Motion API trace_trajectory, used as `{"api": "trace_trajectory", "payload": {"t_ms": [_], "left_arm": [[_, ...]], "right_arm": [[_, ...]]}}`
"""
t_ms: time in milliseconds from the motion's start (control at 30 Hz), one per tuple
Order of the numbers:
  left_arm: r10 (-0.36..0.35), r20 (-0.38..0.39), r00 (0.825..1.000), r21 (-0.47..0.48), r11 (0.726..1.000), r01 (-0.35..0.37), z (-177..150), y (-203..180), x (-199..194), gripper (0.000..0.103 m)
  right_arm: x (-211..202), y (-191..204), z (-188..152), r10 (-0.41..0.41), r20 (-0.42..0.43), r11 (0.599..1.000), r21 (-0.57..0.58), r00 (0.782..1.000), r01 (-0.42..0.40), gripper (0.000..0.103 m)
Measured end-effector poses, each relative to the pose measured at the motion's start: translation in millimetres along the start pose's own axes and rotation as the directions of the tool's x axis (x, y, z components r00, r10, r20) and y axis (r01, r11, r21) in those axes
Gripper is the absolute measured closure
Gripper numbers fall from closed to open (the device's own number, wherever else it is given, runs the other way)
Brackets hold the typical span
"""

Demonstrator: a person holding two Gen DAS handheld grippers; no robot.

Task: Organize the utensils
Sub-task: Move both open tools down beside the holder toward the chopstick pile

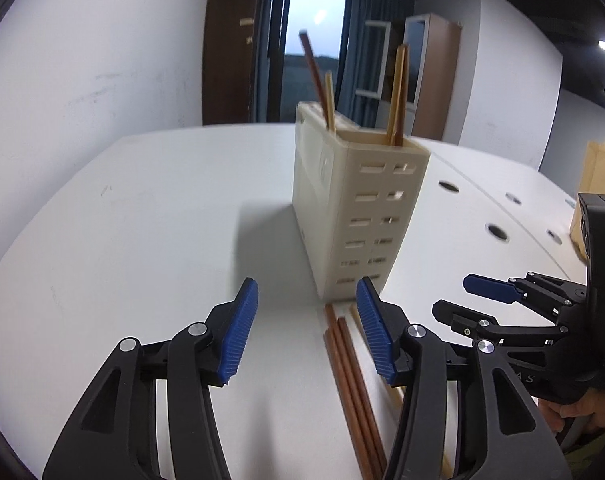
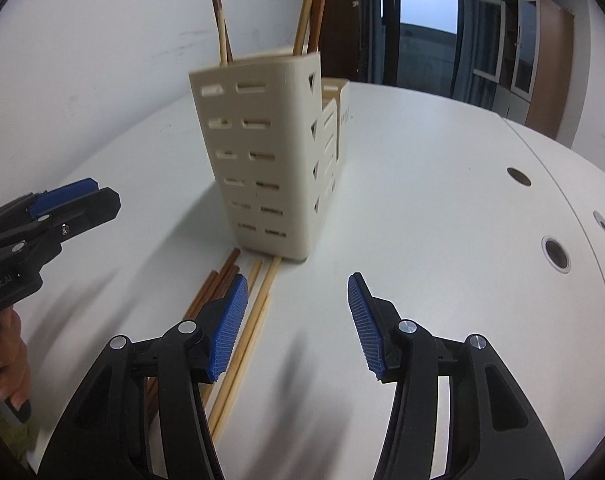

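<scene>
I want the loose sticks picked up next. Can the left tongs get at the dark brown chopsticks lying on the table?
Probably yes. The left tongs stand open and empty, and the dark brown chopsticks lie bare on the table between their fingers, with nothing over them; the holder stands farther ahead.

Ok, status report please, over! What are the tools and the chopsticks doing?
Left tool open, empty. Right tool open, empty. Loose chopsticks flat on table before holder; others stand in it. Nothing in the way.
</scene>
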State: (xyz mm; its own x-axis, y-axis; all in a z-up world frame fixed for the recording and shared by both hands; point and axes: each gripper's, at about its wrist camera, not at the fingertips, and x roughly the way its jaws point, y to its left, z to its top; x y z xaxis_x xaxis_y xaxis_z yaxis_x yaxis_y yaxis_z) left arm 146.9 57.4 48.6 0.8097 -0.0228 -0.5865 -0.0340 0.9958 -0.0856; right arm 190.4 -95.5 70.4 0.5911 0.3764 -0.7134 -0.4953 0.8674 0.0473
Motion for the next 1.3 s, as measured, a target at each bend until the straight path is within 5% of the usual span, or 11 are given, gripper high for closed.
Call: {"api": "trace_trajectory", "payload": {"t_ms": [267, 433, 1300], "left_arm": [[-0.012, -0.095, 0.995, 0.006, 1.000, 0.013, -8.8, -0.5, 22.3, 0.049], [-0.101, -0.180, 0.978, -0.051, 0.994, 0.093, -12.8, 7.1, 33.3, 0.048], [-0.042, -0.257, 0.965, -0.011, 0.999, 0.041, -21.5, 4.5, 56.8, 0.048]], "right_arm": [[21.9, 5.9, -10.5, -0.010, -0.084, 0.999, -0.032, 0.996, 0.008, 0.051], [31.8, 6.5, -16.7, -0.028, -0.119, 0.999, -0.041, 0.993, 0.023, 0.051], [31.5, 16.8, -26.5, -0.036, -0.157, 0.998, -0.058, 0.987, 0.027, 0.050]]}}
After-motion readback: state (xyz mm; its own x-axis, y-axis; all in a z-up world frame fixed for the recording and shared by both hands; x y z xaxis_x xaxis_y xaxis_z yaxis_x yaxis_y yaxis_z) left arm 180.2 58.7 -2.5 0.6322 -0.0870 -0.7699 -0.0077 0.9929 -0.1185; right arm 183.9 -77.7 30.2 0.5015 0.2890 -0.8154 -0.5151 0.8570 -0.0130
